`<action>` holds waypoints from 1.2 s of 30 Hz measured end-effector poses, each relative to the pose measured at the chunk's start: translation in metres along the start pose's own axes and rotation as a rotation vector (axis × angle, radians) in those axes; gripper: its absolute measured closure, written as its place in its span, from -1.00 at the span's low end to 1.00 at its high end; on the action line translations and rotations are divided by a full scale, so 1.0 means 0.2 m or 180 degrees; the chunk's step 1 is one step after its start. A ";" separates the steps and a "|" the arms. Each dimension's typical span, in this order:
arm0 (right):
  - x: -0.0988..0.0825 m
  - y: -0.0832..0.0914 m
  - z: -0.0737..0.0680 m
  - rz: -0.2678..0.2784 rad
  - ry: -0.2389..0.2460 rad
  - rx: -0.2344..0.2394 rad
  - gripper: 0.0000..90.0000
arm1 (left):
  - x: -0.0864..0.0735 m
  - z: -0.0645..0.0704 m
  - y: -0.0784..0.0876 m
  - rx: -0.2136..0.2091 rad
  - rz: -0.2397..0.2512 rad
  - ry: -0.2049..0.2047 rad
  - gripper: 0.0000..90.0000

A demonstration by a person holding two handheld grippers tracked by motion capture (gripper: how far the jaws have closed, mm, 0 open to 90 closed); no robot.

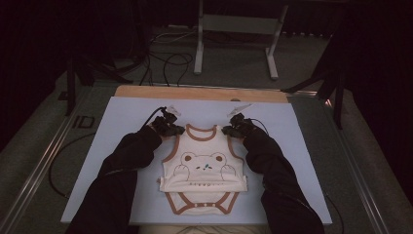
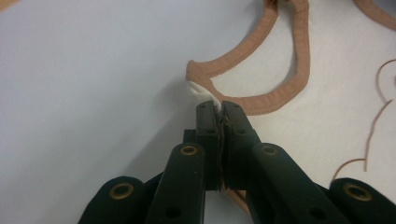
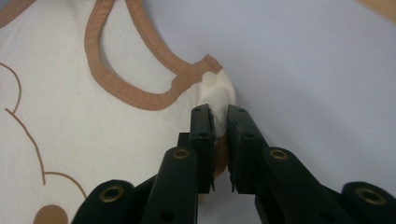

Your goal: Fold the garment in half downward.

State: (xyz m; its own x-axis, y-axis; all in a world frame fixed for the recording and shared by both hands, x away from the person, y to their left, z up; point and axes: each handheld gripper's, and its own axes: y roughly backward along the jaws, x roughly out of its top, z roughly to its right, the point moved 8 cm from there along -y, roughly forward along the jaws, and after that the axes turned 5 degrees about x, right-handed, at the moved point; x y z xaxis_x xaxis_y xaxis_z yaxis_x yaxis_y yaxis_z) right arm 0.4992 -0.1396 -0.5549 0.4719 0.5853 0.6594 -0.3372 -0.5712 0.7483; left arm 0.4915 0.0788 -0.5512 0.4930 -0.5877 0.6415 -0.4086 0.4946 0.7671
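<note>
Fingers (image 2: 206, 122) of the left gripper (image 2: 219, 108) clamp one shoulder of the bodysuit (image 1: 203, 168); the right gripper (image 3: 219, 112) pinches the other. Bodysuit lies at centre frame on the surface (image 1: 122, 146). Lifting both shoulders evenly should keep it flat. Count: one bodysuit, two grippers, two sleeves (image 1: 122, 165).

bodysuit (image 1: 202, 170) on mat (image 1: 122, 146), mat on table (image 1: 146, 91)
</note>
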 end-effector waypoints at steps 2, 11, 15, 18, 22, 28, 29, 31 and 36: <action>0.01 0.01 0.00 0.0022 0.0022 -0.0002 0.83 | 0.01 0.00 0.02 -0.0004 0.0007 -0.0014 0.97; 0.08 0.08 0.01 0.0134 0.0056 -0.0049 0.82 | 0.07 -0.02 0.10 0.0031 0.0147 -0.0015 0.98; 0.12 0.11 0.01 0.0185 0.0090 -0.0077 0.82 | 0.11 -0.03 0.14 0.0034 0.0202 -0.0055 0.98; 0.15 0.13 0.01 0.0228 0.0101 -0.0093 0.82 | 0.14 -0.03 0.17 0.0058 0.0265 -0.0054 0.97; 0.19 0.17 0.01 0.0294 0.0119 -0.0115 0.82 | 0.19 -0.04 0.22 0.0076 0.0318 -0.0077 0.98; 0.27 0.25 0.02 0.0409 0.0157 -0.0176 0.82 | 0.27 -0.05 0.31 0.0142 0.0446 -0.0121 0.98; 0.28 0.27 0.02 0.0437 0.0162 -0.0178 0.82 | 0.29 -0.05 0.32 0.0152 0.0469 -0.0112 0.98; 0.31 0.30 0.02 0.0479 0.0183 -0.0189 0.82 | 0.31 -0.06 0.35 0.0185 0.0497 -0.0144 0.98; 0.38 0.36 0.03 0.0574 0.0210 -0.0234 0.82 | 0.38 -0.06 0.42 0.0238 0.0588 -0.0193 0.98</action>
State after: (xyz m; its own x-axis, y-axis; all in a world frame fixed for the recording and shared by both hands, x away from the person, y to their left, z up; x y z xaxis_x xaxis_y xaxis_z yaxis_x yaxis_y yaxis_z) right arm 0.5144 -0.1399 -0.4513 0.3448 0.5152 0.7847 -0.4710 -0.6281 0.6194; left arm 0.5036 0.0828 -0.4379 0.3580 -0.5301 0.7687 -0.5449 0.5500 0.6330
